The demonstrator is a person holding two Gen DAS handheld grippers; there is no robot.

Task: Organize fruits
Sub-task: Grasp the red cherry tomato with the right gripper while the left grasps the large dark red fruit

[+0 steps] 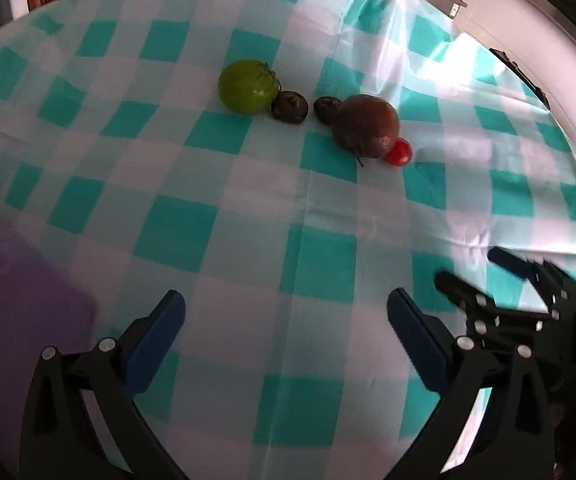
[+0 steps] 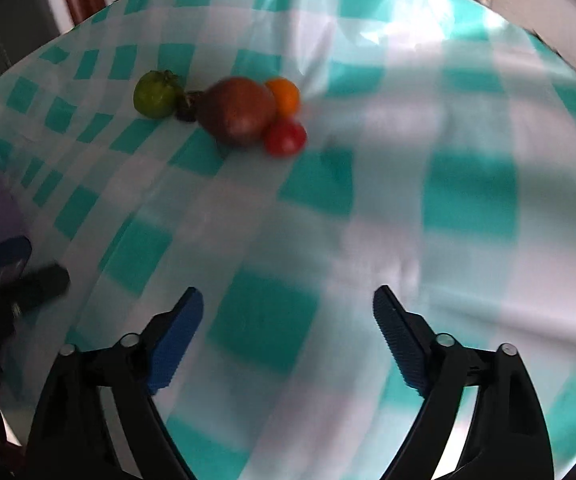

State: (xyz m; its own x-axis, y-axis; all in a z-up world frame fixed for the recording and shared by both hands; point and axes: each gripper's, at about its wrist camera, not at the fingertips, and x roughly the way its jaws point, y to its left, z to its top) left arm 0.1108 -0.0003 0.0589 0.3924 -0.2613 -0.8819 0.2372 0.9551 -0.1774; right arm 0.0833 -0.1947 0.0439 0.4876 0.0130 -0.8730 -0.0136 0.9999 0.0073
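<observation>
Checked tablecloth (image 1: 288,220) carries clustered fruits (image 1: 367,126) mid-table; left gripper (image 1: 286,304) and right gripper (image 2: 288,300) hover with fingers spread, empty.

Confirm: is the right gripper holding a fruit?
No. In the right wrist view the right gripper is open and empty over the checkered tablecloth, well short of the green tomato.

- The counter (image 1: 288,240) is covered by a teal-and-white checked cloth (image 1: 176,236).
- A big brown fruit (image 1: 365,126) lies on the cloth.
- A small red fruit (image 1: 399,153) touches its near right side.
- An orange fruit (image 2: 286,96) sits just behind it.
- Two small dark fruits (image 1: 289,107) lie to its left, one touching it.
- A green fruit (image 1: 246,87) lies farther left, touching the outer dark one.
- A purple object (image 1: 20,304), blurred, lies well left and nearer.
</observation>
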